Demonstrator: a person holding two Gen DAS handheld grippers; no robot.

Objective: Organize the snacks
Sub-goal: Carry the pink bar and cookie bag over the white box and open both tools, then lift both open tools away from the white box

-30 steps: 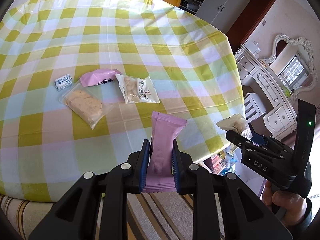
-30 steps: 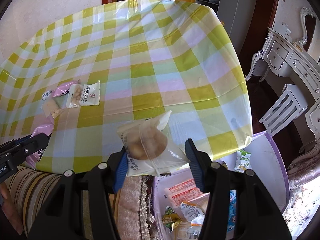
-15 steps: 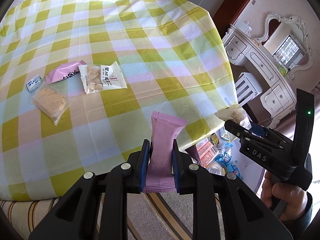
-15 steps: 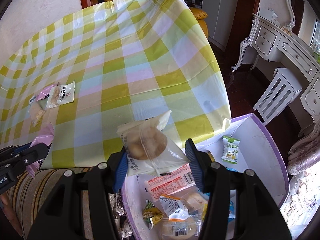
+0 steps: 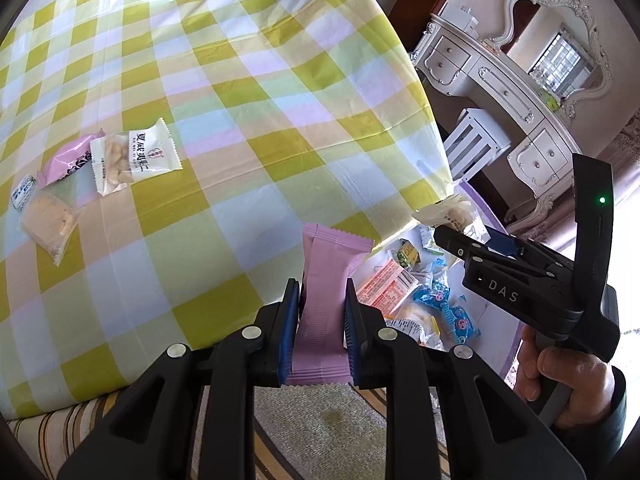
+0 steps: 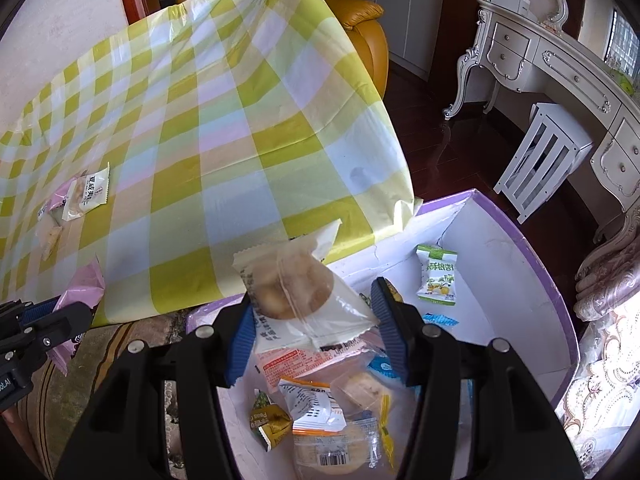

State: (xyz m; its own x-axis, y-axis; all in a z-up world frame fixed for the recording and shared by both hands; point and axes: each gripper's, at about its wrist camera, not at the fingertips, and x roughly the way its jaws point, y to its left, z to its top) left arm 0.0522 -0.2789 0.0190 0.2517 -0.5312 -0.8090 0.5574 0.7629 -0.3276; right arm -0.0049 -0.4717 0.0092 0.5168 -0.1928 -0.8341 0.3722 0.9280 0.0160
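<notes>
My left gripper (image 5: 322,298) is shut on a pink snack packet (image 5: 326,280), held off the table's near right corner. My right gripper (image 6: 314,312) is shut on a clear-wrapped round cake (image 6: 298,292) and holds it above the purple-rimmed white box (image 6: 520,248), which has several snack packets inside. That gripper also shows in the left wrist view (image 5: 452,224). On the checked tablecloth (image 5: 248,92) lie a white biscuit packet (image 5: 132,158), a second pink packet (image 5: 66,162), a clear cracker packet (image 5: 50,220) and a small blue-white sweet (image 5: 22,192).
The box stands on the floor below the table's right edge, next to a striped rug (image 5: 328,432). A white dresser (image 6: 560,68) and a white stool (image 6: 540,152) stand to the right. An orange armchair (image 6: 360,20) is behind the table.
Both grippers have swung right, off the table edge toward the box. The right gripper with the cake is now over the open box; the left gripper's pink packet is near the corner.
</notes>
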